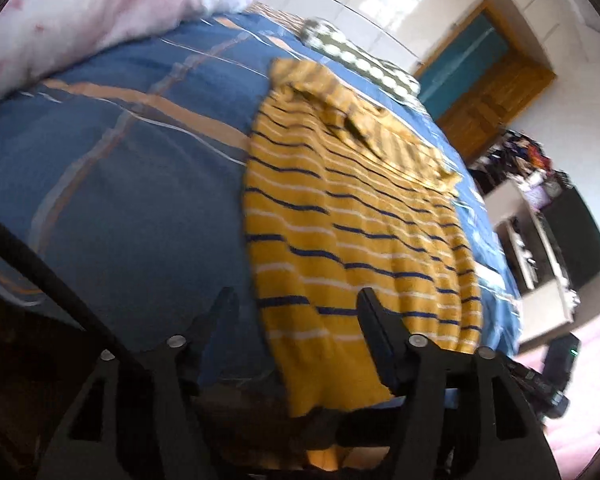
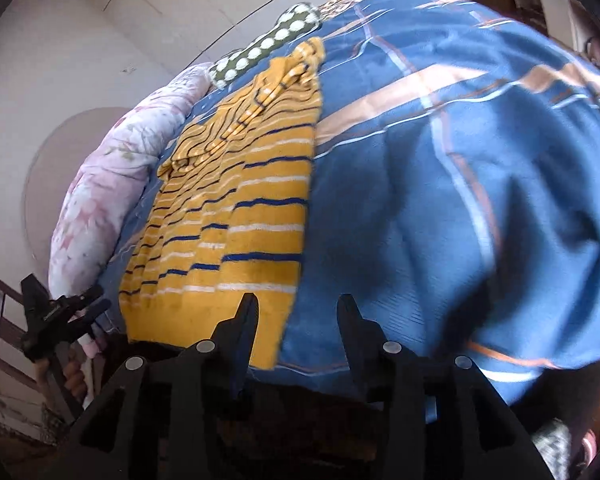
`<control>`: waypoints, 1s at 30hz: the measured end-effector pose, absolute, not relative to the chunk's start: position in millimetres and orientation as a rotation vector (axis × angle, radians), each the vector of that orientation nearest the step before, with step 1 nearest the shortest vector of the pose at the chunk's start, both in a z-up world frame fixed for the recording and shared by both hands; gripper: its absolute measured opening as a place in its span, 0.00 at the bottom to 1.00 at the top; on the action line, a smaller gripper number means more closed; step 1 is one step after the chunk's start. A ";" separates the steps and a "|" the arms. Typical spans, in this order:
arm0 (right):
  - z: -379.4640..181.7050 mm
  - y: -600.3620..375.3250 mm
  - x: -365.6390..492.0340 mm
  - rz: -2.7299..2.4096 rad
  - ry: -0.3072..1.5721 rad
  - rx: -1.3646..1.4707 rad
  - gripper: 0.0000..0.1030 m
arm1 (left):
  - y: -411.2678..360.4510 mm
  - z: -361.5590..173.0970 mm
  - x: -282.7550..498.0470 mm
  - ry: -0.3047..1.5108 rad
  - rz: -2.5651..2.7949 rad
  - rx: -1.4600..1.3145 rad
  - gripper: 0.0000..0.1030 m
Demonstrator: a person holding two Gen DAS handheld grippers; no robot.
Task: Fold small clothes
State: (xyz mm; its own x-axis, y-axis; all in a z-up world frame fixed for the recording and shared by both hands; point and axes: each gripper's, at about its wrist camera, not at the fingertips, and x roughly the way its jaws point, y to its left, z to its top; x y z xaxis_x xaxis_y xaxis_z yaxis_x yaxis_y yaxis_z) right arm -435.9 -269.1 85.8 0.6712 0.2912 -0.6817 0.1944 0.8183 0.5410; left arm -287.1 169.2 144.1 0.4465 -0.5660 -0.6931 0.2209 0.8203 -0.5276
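One yellow striped sweater (image 1: 360,216) lies on the blue bedspread (image 1: 132,168); two grippers, left (image 1: 296,300) and right (image 2: 296,308), hover released, grasping nothing

The left gripper (image 1: 296,300) hung with jaws spread wide, holding nothing. The right gripper (image 2: 296,306) likewise gaped, empty.

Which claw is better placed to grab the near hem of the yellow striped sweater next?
Probably the left claw: open, with the sweater hem between its fingers. The right claw, also open, mostly faces the blue bedcover.
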 end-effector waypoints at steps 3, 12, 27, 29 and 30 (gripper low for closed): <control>76.4 -256.5 -419.8 0.078 0.882 0.609 0.44 | 152.6 135.0 -285.9 1.011 -0.558 -0.383 0.69; 60.7 -230.5 -406.8 0.088 0.940 0.570 0.51 | 98.7 123.4 -308.9 1.022 -0.615 -0.231 0.66; 171.8 -219.0 -401.5 0.204 0.746 0.455 0.08 | 153.0 210.0 -302.3 0.841 -0.569 -0.327 0.01; 186.9 -217.8 -383.9 0.218 0.718 0.425 0.07 | 150.5 219.4 -283.8 0.816 -0.537 -0.319 0.01; 193.9 -216.6 -373.5 0.214 0.703 0.402 0.07 | 149.2 224.6 -269.3 0.802 -0.513 -0.312 0.01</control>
State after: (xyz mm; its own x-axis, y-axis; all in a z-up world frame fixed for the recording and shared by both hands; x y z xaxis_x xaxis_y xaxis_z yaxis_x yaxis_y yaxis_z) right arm -373.5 -216.6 193.9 0.7452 0.3230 -0.5833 -0.0567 0.9024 0.4272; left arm -269.3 149.2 224.6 0.5833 -0.5463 -0.6011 0.3160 0.8344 -0.4517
